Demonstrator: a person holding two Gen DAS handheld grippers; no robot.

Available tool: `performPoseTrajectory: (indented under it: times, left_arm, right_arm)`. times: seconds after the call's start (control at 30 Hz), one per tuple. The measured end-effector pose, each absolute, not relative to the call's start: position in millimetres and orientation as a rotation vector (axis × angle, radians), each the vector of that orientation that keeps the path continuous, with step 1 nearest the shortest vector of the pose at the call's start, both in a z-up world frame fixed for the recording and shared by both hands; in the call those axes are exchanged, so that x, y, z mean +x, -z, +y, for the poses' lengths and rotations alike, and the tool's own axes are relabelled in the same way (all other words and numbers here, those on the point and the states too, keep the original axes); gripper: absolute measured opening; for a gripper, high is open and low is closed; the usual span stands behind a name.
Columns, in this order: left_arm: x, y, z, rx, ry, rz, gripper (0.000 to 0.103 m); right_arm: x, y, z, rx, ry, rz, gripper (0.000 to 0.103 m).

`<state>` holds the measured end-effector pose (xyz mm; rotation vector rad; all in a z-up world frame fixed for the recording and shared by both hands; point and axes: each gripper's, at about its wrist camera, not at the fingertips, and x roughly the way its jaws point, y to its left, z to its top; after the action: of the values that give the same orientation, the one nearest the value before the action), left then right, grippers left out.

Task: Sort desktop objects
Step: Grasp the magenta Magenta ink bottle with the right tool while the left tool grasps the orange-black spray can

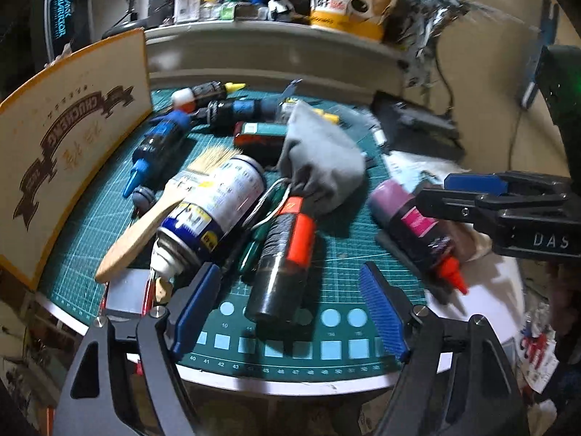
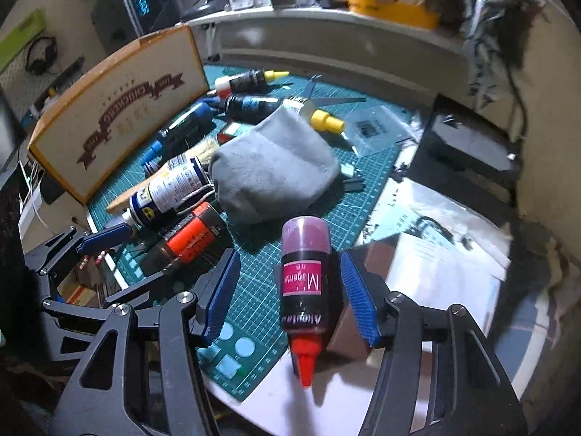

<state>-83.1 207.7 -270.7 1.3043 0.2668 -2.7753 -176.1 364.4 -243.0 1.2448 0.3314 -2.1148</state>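
My left gripper [image 1: 290, 312] is open over the near edge of the green cutting mat [image 1: 326, 254]. A black cylinder with an orange label [image 1: 279, 265] lies between its blue pads [image 1: 198, 305], and neither pad touches it. My right gripper [image 2: 290, 296] straddles a magenta ink bottle [image 2: 303, 279] that lies with its red nozzle pointing toward me. The right pad [image 2: 359, 298] is close beside the bottle; the left pad stands clearly apart from it. In the left wrist view the right gripper [image 1: 434, 190] reaches in from the right above that bottle [image 1: 414, 225].
A spray can [image 1: 214, 210], a wooden brush [image 1: 145, 232], a grey pouch [image 1: 323, 167] and more ink bottles [image 1: 156, 145] crowd the mat. A cardboard box [image 1: 65, 138] walls the left side. A black box [image 2: 468, 138] and papers [image 2: 435, 225] lie at the right, below a shelf [image 1: 272, 36].
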Motion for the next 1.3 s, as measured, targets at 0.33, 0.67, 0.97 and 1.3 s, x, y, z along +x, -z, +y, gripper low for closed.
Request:
performPoseTrajectory:
  times: [0.33,0.67,0.97,1.3]
  left_arm:
    - [-95.4,289.6,216.2,1.315,2.714,0.335,0.067]
    - [-113.5,301.1,216.7,1.401,2.672,0.287,0.058]
    - [-128.4,301.6,224.2,1.569,2.578,0.134,0.052]
    - [-121.2,296.2,222.2,1.608,2.629,0.27,0.035]
  right_arm:
    - [-194.1,274.8,370.9,1.328,2.072,0.344,0.048]
    - [-201.3,280.8,356.5,1.41,2.063,0.407,0.048]
    - [-203.6,292.6,353.3,1.554,2.079,0.333,0.042]
    - [-195.5,288.6,362.2,1.566,2.102,0.269,0.039]
